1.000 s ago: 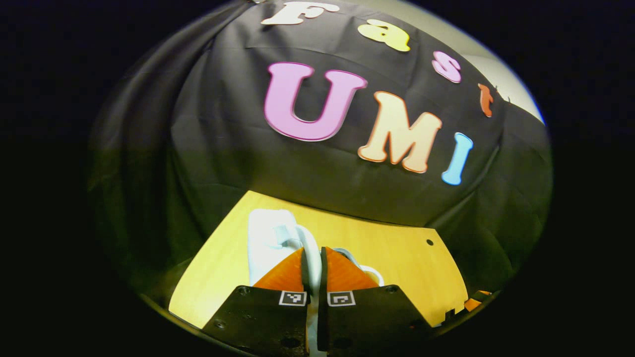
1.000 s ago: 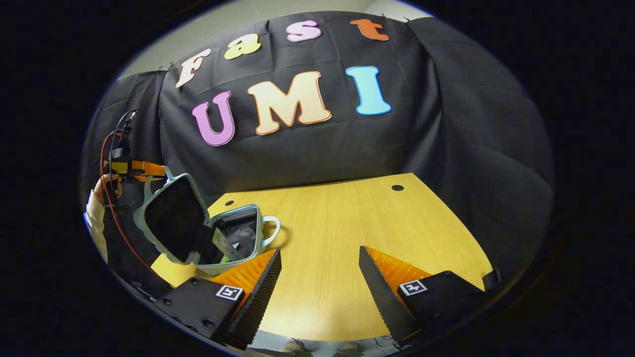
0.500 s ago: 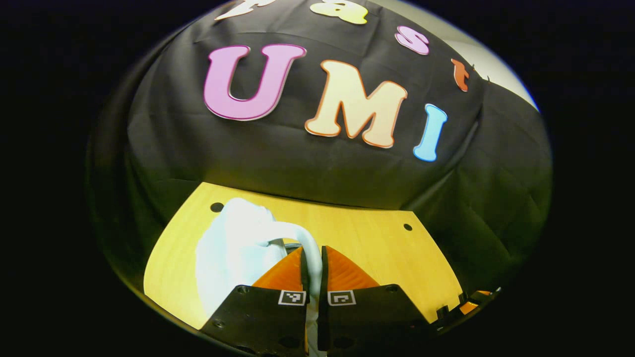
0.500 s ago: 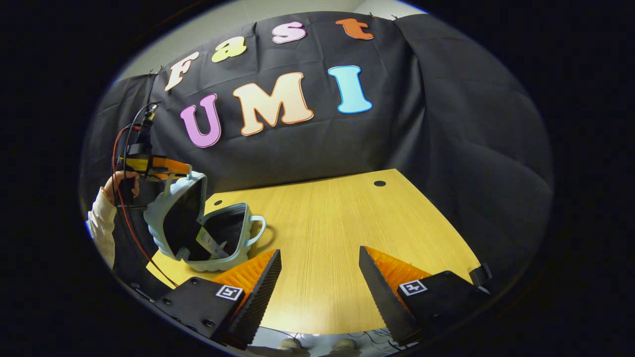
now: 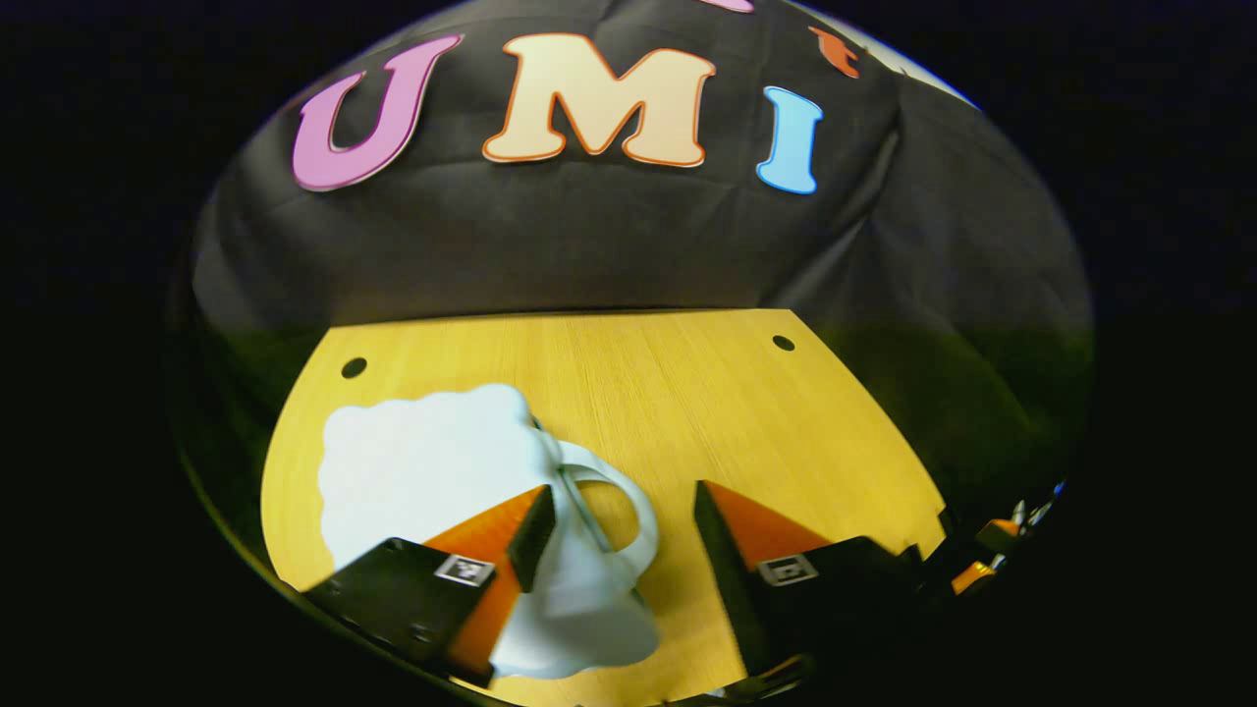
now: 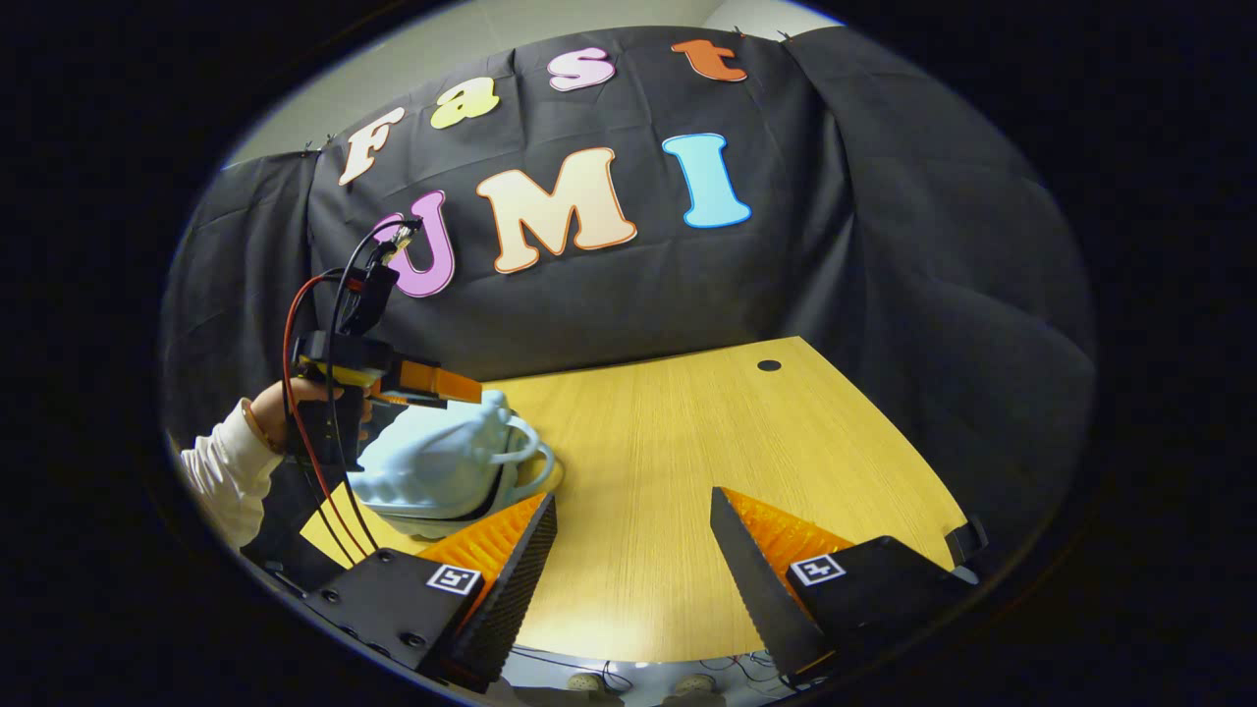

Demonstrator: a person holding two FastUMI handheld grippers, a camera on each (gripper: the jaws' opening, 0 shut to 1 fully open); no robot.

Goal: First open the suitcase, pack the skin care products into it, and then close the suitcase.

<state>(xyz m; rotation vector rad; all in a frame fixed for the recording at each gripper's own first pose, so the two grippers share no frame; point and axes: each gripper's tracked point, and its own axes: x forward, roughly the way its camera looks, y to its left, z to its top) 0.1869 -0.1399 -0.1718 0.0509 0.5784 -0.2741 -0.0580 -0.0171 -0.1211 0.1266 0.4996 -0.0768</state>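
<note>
Suitcase (image 5: 422, 471): we record 1 small pale blue case lying on the worktop's (image 5: 668, 393) left part, lid down on the base. In the right gripper view a thin dark gap shows along its near edge.
Handles (image 5: 628, 511): 2 pale loops at the case's right end, lying between the left gripper's fingers in its own view.
Left gripper (image 5: 619, 511): jaws spread wide, holding nothing; we see it poised just over the case (image 6: 437, 462).
Hand (image 6: 295, 403): grips the left tool, with a white sleeve (image 6: 221, 471) behind it.
Right gripper (image 6: 633, 520): jaws wide apart and empty, over bare worktop (image 6: 687, 432), right of the case.
</note>
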